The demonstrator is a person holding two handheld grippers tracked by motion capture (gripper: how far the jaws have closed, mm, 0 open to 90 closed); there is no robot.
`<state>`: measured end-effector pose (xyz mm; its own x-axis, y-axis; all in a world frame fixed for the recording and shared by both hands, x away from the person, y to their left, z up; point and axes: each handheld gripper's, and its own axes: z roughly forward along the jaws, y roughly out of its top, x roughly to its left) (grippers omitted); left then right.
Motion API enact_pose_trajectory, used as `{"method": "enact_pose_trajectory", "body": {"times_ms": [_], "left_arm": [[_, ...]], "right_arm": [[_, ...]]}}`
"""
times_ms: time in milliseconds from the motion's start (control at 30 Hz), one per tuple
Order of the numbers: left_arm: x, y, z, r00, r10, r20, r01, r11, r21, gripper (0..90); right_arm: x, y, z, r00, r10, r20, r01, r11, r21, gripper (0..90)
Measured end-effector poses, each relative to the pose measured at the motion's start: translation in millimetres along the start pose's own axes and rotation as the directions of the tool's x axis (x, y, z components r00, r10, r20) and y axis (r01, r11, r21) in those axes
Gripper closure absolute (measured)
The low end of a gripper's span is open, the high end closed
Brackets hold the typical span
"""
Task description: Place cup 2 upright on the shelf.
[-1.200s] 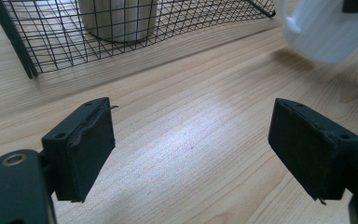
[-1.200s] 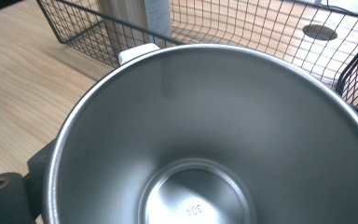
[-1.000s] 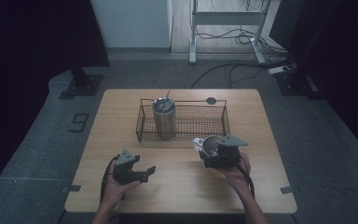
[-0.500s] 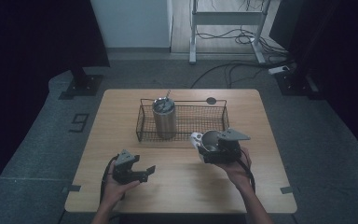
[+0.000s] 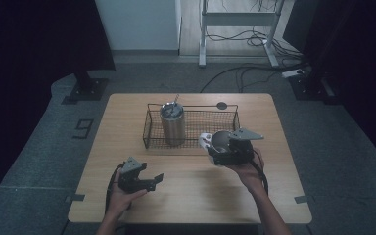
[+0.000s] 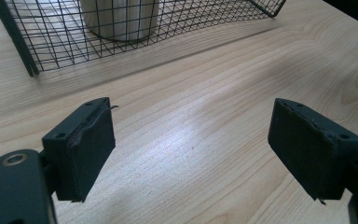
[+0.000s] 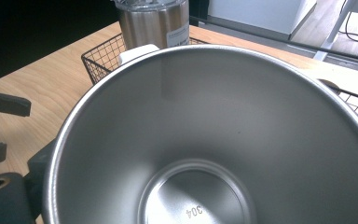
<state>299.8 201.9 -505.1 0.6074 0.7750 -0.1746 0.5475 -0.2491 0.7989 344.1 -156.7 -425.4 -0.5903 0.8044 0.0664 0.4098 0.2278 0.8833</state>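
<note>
In the right gripper view the steel cup (image 7: 214, 140) sits so close that the picture's bottom and right edges cut off its rim, and it hides that gripper's own jaws almost entirely, so how they close on it cannot be read there. Behind the cup, the tumbler (image 7: 154, 21) loses its top to the upper edge, and the wire basket (image 7: 103, 58) shows just in corners. In the left gripper view the basket and the tumbler's base (image 6: 119, 18) are cropped at the top. From the high view, the small dark disc (image 5: 221, 105) on the desk (image 5: 186, 196) is too small to identify, and the white part (image 5: 204, 139) beside the cup is unclear.
</note>
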Motion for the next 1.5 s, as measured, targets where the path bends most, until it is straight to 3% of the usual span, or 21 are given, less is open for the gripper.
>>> {"method": "enact_pose_trajectory", "body": {"times_ms": [467, 1500], "left_arm": [[-1.2, -0.1, 1.0, 1.0, 0.0, -0.002, 0.0, 1.0, 0.0, 14.9], [-3.6, 0.2, -0.8, 1.0, 0.003, 0.003, -0.003, 0.9999, -0.011, 15.1]], "right_arm": [[-3.0, 10.3, 2.7, 0.9999, 0.003, -0.01, -0.003, 1.0, 0.0, 6.3], [-11.0, 34.1, 4.9, 0.9998, 0.012, 0.015, -0.012, 1.0, -0.018, 6.3]]}}
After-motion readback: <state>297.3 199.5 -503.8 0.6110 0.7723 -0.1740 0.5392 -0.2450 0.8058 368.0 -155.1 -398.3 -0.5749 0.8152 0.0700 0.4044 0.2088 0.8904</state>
